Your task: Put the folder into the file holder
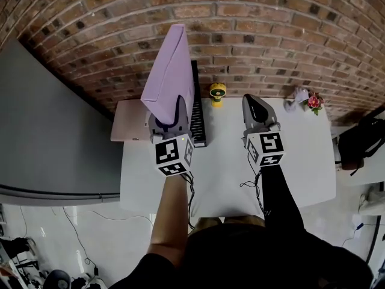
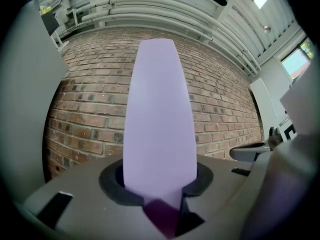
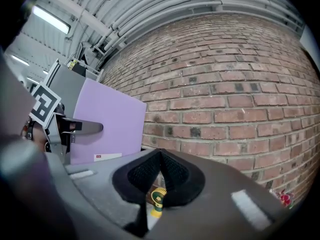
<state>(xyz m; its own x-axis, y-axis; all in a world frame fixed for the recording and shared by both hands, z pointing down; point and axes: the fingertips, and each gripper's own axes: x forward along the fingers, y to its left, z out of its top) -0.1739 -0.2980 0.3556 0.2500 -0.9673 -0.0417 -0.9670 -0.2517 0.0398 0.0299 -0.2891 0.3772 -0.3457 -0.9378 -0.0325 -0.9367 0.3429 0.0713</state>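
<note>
In the head view, your left claw (image 1: 173,120) is clamped on the bottom edge of the purple folder (image 1: 170,71), which stands upright above the far-left part of the white counter (image 1: 301,173). The black file holder (image 1: 197,110) sits just right of the folder, and its long axis runs away from you toward the brick wall. Your left hand is the nearer one, and the move looks like a short shift rightward and then down. The wall leaves little room beyond. In the left gripper view, the folder (image 2: 160,114) rises straight up from between the jaws of the left claw (image 2: 161,204), pinched at its base. In the right gripper view, your right claw (image 3: 160,159) is closed on nothing, with a small yellow object (image 3: 158,200) on the counter beyond it.
</note>
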